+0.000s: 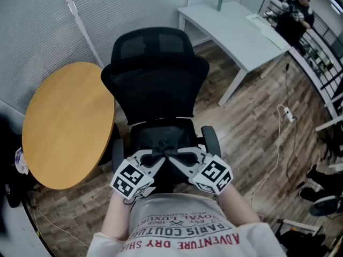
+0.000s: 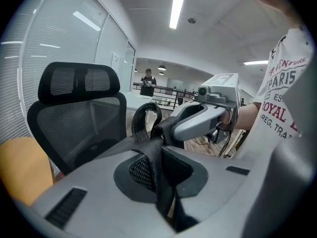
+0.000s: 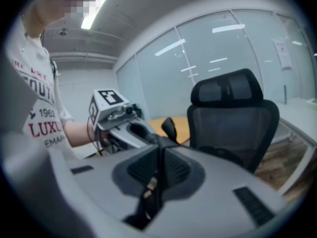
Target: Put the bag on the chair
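A black mesh office chair [image 1: 158, 84] stands right in front of me, its seat [image 1: 161, 135] below both grippers. The bag's body is dark and hard to tell from the seat in the head view. Its black webbing strap [image 2: 143, 119] loops up between the two grippers. My left gripper [image 1: 159, 155] is shut on that strap, and in the left gripper view [image 2: 154, 155] the strap runs down through the closed jaws. My right gripper [image 1: 174, 155] meets it tip to tip and is shut on the strap too [image 3: 159, 155]. Both hang over the seat's front part.
A round wooden table [image 1: 64, 122] stands close to the chair's left. A white desk [image 1: 236, 28] with a bottle [image 1: 220, 0] is at the back right, with a person [image 1: 297, 15] beyond it. Cables [image 1: 278, 143] trail over the wooden floor on the right. Blinds cover the glass wall behind.
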